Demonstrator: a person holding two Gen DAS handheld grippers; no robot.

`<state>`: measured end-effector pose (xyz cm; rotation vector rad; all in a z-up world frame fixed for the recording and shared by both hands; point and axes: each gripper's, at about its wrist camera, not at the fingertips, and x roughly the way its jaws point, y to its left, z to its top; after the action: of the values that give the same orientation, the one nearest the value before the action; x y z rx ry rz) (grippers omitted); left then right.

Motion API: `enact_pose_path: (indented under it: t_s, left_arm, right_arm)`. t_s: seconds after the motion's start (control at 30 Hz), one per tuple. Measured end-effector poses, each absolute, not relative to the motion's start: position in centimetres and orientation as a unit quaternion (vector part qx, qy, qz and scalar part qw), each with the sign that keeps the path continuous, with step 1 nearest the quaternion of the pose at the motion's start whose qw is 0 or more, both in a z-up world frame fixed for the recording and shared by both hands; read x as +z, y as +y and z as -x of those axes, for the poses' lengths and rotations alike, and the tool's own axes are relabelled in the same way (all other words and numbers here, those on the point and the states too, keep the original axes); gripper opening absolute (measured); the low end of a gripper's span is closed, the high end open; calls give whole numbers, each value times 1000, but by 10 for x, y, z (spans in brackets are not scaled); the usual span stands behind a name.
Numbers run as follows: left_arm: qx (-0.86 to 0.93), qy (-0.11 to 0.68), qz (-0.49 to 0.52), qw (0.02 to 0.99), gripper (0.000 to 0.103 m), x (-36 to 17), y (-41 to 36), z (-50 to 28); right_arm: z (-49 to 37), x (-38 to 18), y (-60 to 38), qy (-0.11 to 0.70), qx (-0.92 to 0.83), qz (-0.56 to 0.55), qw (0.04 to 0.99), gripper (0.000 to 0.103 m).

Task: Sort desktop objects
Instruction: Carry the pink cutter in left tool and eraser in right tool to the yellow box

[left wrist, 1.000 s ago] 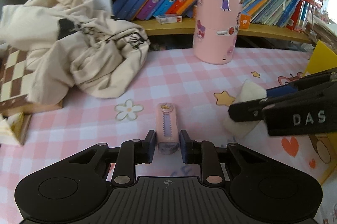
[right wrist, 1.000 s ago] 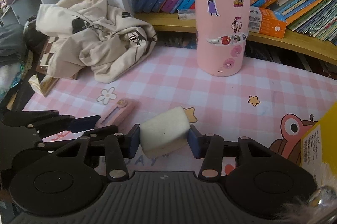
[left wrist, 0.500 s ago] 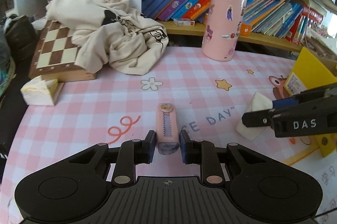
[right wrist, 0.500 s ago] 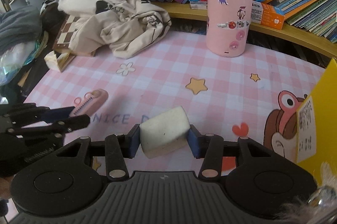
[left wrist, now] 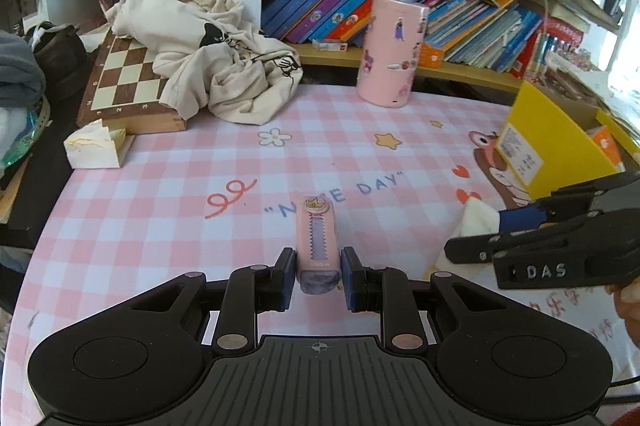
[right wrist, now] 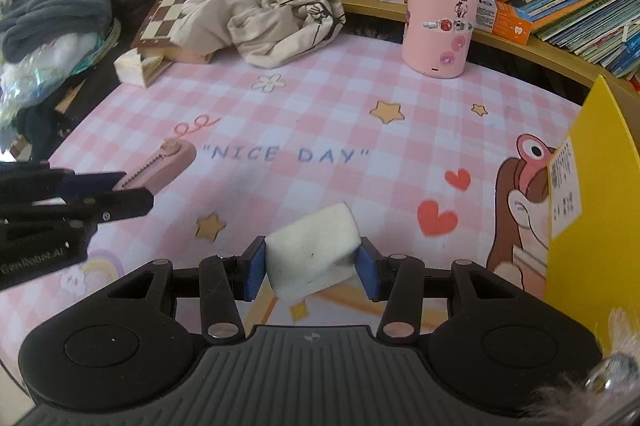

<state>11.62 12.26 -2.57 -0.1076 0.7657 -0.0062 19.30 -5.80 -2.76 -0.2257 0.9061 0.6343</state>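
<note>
"What is each tool holding?"

"My left tool is clamped on a pink correction-tape dispenser, gripped at its near end, above the pink checked desk. It looks rigid, light and smooth-sided. My right tool squeezes a white eraser across its middle; it looks soft and grippy. A yellow box stands just right."

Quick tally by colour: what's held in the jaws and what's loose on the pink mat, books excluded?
Pink: 2, the pink eraser case held left, the pink cylinder standing.
White: 2, the white sponge block held right, the cream garment.
Yellow: 1, the yellow box.
Total: 5
</note>
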Motion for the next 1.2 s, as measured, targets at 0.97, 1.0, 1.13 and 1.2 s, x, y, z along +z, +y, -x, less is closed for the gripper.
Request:
enact_pose_path:
  t_s: [0.97, 1.0, 1.13, 1.2]
  left_arm:
    - [-65, 341, 47, 937, 23, -5, 115, -56]
    - [-64, 339, 46, 937, 23, -4, 114, -54]
    - [-64, 335, 44, 939, 23, 3, 113, -47]
    - [-68, 334, 45, 939, 23, 5, 113, -44]
  right_arm:
    - [-116, -10, -70, 426, 256, 85, 863, 44]
    - [-116, -9, -71, 425, 257, 83, 864, 44]
    - [-113, -5, -72, 419, 259, 71, 867, 44]
    - [-110, -3, -73, 419, 259, 66, 868, 44]
